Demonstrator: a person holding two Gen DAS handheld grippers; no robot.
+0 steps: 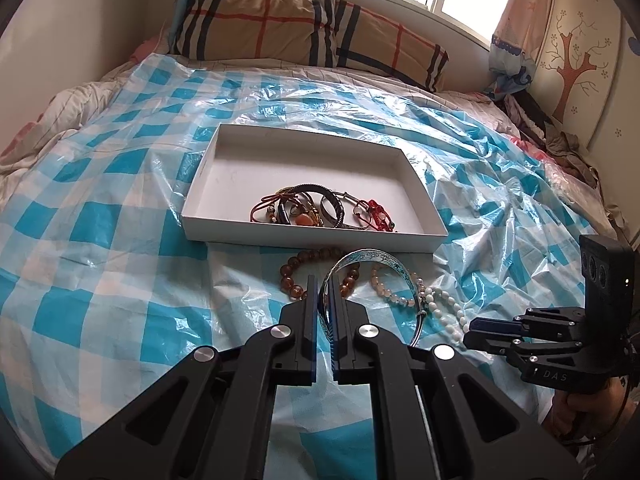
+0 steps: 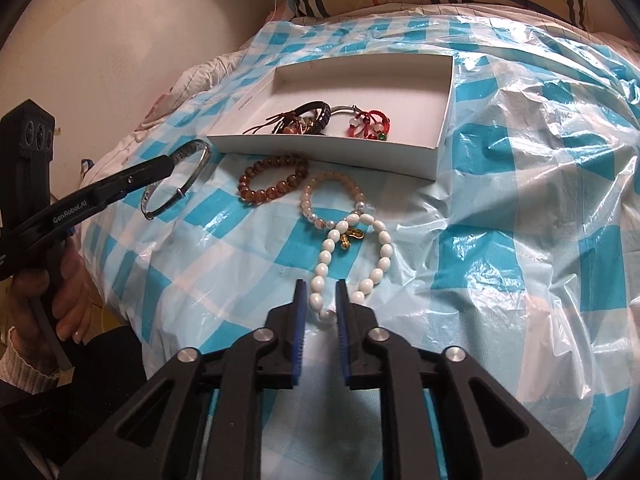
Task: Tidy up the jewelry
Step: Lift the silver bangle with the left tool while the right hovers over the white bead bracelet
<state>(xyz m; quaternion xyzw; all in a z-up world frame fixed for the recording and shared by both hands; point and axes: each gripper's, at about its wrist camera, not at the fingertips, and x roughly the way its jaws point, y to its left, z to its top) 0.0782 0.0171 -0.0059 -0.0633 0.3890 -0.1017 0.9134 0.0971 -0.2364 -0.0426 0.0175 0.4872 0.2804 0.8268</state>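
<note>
A: Fingers, left gripper (image 1: 323, 289)?
B: Clamped on the blue-patterned bangle (image 1: 370, 261), just before the white box (image 1: 316, 236).
A: Right gripper (image 2: 321, 294)?
B: Narrow gap, straddling the white bead bracelet (image 2: 352, 260), not gripping.

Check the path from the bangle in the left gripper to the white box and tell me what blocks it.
Nothing visible blocks it. The left gripper holds the bangle clear of the bedcover. The brown bead bracelet lies under that path, flat, and the white box has a low near wall and bare floor behind the jewelry pile.
</note>
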